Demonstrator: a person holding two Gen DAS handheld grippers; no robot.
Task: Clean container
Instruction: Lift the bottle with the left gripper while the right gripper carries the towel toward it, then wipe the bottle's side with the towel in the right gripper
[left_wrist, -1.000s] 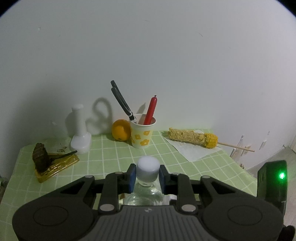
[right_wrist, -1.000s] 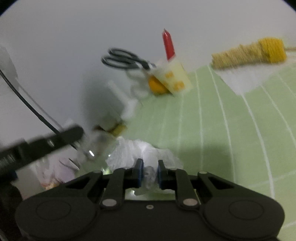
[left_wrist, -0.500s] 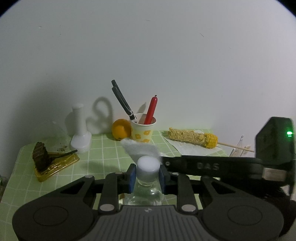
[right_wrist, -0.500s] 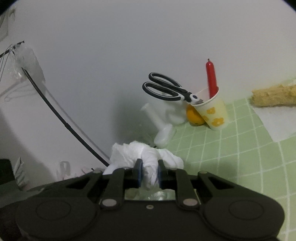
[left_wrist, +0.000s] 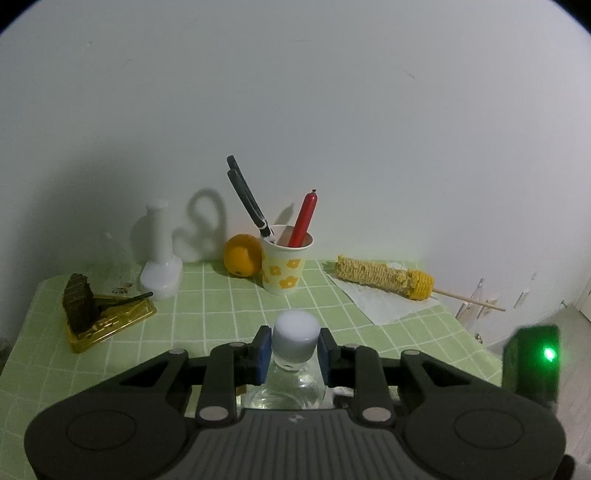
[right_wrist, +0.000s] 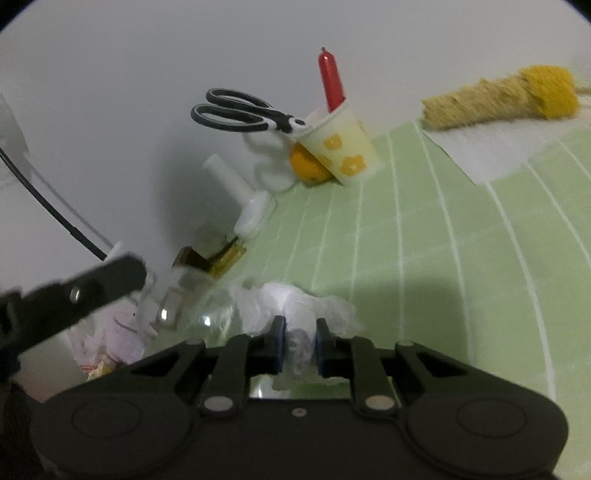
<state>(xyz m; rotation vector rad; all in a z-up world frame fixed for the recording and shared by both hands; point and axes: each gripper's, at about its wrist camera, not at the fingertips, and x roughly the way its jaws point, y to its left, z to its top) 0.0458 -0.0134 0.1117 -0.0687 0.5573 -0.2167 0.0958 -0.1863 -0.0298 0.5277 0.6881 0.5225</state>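
Grips the bottle (left_wrist: 291, 387) by the neck, just under the cap (left_wrist: 295, 334), with the left gripper (left_wrist: 295, 354). Jaws pinch it from both sides. Keeps it upright over the near part of the table (left_wrist: 221, 317), exactly as half a second back. Pinches a wad of tissue (right_wrist: 295, 306) in the right gripper (right_wrist: 298, 341), jaws closed on it, the wad bulging out ahead.

Half a second back, reaches across the left view with the right gripper, tissue just above the cap. Now sits off to the right, leaving only a dark housing with a green light (left_wrist: 532, 360) at that view's edge. Tilts the right view again too, much as a second back, where half a second back it looks level. Reads as one stroke of a back-and-forth wipe on the bottle, so probably mid-cleaning, with no sign yet of being finished.

From the left view: cap, neck grip, and a steady backdrop of cup (left_wrist: 284, 266), scissors (left_wrist: 245, 199), orange (left_wrist: 242, 254) and corn (left_wrist: 384, 277). No tissue at all there. From the right view: the wad itself, the bottle's clear body low on the left just beside it, and a left finger (right_wrist: 74, 299) further left. Cannot tell whether tissue touches glass, given the blur.
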